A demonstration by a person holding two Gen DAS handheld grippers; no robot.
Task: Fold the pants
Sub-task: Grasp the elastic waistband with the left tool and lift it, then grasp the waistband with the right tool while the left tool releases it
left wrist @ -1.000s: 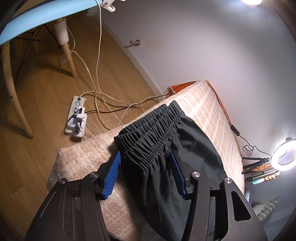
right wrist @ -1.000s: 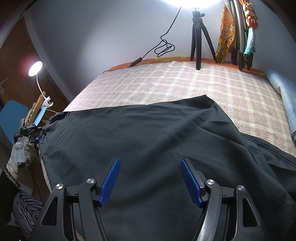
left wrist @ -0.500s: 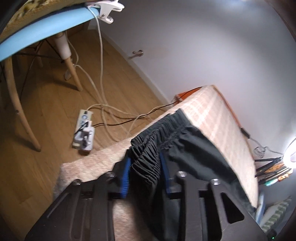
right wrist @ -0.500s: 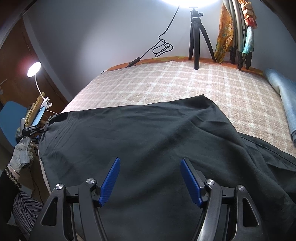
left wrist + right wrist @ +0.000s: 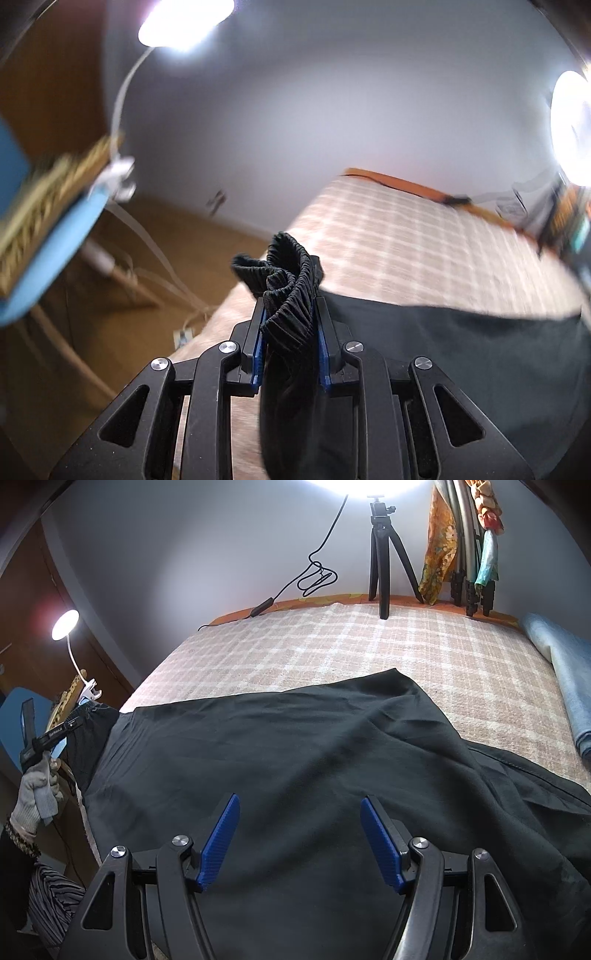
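One pair of black pants (image 5: 295,760) lies on the bed (image 5: 332,646). The left hand-held gripper (image 5: 290,314) has just closed and pinches the waistband (image 5: 288,273), now bunched and lifted off the bed. The right hand-held gripper (image 5: 299,834) hangs spread above the cloth, unmoved.

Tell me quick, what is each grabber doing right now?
Left gripper: jaws just closed, clamped on the gathered elastic waistband of the black fabric pants.
Right gripper: open, empty, above the pants.
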